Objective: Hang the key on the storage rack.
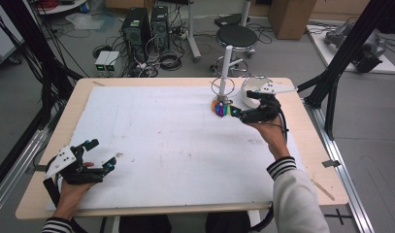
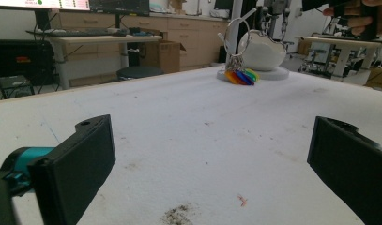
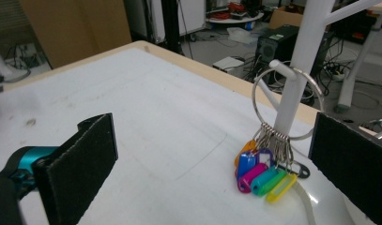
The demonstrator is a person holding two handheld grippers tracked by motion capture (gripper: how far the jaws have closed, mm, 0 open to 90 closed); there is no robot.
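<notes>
Key ring (image 3: 286, 104) with coloured tags (image 3: 263, 174) hangs on white stand peg (image 3: 281, 68); right gripper (image 1: 238, 113) at its 3 o'clock, jaws apart, nothing between.

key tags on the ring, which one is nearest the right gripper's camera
The yellow tag. In the right gripper view it lies lowest and farthest right of the fan, past the teal tag; the orange tag sits farthest back.

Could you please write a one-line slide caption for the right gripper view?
Open right gripper faces a key ring hung on a white stand's peg, its coloured tags resting on the table.
</notes>
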